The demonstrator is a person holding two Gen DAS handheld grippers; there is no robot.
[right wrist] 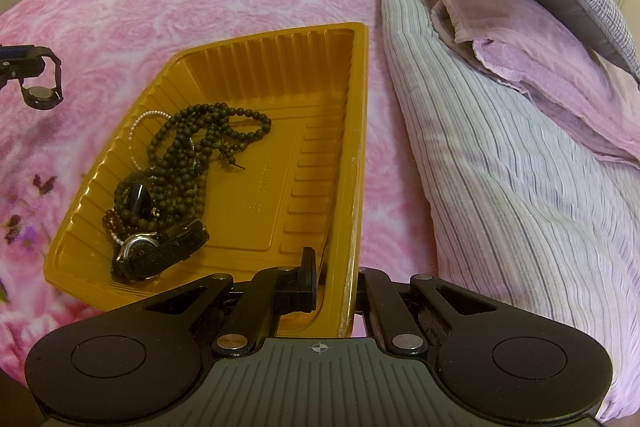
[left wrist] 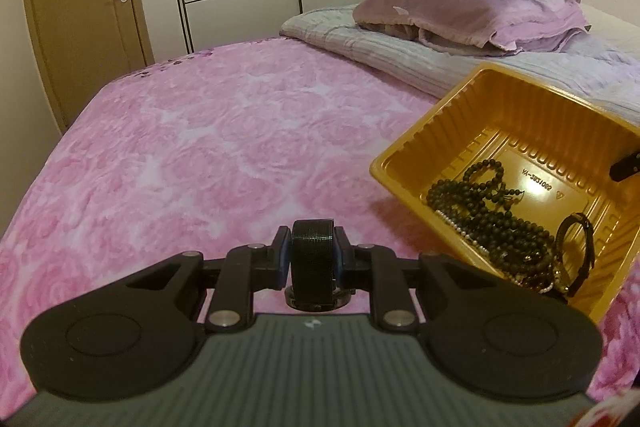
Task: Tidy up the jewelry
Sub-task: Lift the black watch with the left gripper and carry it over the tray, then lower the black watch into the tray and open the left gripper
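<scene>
Black mesh is what your left gripper (left wrist: 312,259) has pinched: the looped strap of a black watch with a round case (left wrist: 311,267), held clear above the pink rose-patterned bedspread (left wrist: 180,147), the case hanging at the bottom of the loop. The pads bear on the band only, not on the case, so the watch can swing or slide out if you jolt it on the way over.

Your right gripper (right wrist: 336,279) is pressed together on the near wall of the ribbed orange plastic tray (right wrist: 360,107), one finger inside, the other outside the rim. The tray looks tilted in the left wrist view, raised on the gripped side. That thin wall is likely to flex; squeeze or lift more and the contents could slump towards the low side or spill onto the bed.

Already in the tray lie a heap of dark beaded necklaces (right wrist: 192,147), a thin string of small white pearls (right wrist: 140,131) and a black-strapped wristwatch with a silver case (right wrist: 156,251), all bunched at one end. Drop the mesh watch onto that heap and it may snag in the beads; the bare end of the floor looks the safer spot. The soft bedding gives no firm support, so keep the tray steady as you release.
</scene>
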